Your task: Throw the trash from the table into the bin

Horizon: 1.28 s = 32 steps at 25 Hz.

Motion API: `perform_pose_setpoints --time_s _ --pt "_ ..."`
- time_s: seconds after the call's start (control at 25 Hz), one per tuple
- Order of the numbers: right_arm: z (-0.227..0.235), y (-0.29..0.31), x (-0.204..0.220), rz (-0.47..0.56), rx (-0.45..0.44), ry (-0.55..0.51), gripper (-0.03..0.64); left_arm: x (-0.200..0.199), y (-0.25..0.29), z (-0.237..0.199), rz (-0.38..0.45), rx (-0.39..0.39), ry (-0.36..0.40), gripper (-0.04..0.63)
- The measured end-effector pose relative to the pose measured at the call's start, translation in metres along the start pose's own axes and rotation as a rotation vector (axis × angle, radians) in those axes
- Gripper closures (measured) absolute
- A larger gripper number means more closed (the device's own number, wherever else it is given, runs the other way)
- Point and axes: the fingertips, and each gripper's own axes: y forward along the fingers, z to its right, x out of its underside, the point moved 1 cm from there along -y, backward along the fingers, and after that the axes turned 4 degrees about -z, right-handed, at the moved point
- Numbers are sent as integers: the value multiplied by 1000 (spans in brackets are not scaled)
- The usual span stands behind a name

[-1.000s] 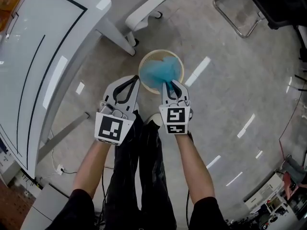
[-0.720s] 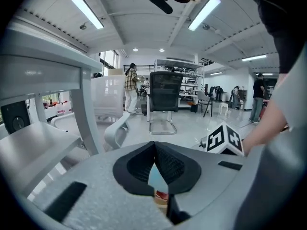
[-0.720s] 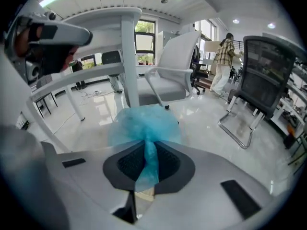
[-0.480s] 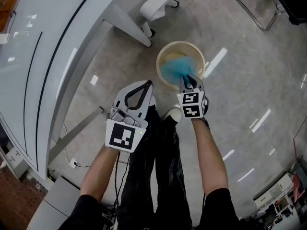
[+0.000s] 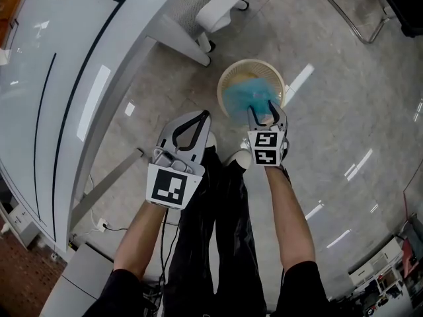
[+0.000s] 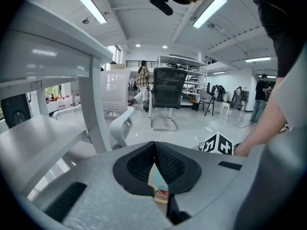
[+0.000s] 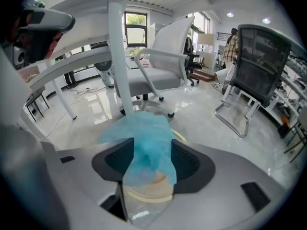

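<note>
- Lowered over the bin (image 5: 230, 79), the right hand-held gripper (image 5: 266, 110) has just been opened; the blue trash (image 5: 245, 96) is judged released.
- The left hand-held gripper (image 5: 201, 116) is seen closed together, empty.

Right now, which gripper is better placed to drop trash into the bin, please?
Right. The right gripper hangs over the bin, its jaws have just been opening with the blue trash between them; the left gripper is shut, beside it.

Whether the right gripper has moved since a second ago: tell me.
Yes. The right gripper has sunk closer to the bin rim; its jaws have just been opening, the blue trash loose between them.
</note>
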Motion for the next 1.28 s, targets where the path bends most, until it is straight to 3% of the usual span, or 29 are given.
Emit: perform_pose_setpoints --time_s 0.28,0.48,0.56,0.68,0.72,0.88,1.08,1.28 --pt "6 -3 -1 -13 -13 64 368 -6 4 -2 4 6 -12 588" --pt "4 -35 -29 -11 -68 128 370 -38 -5 2 22 9 16 588" --pt "5 -61 -49 19 -91 192 394 -62 -10 5 57 14 33 588" --pt "0 -118 -80 102 -74 229 562 -98 -31 11 80 12 14 588" --pt "-2 -139 -90 129 -72 245 589 -109 -39 13 83 11 10 588" --pt "-15 -213 -135 213 -109 282 606 -153 -72 19 105 4 11 588" --pt "-39 -305 -219 345 -155 217 606 -214 -123 13 154 -38 16 588" --pt "-62 -391 -295 445 -218 143 606 -267 -179 9 181 -76 -29 588"
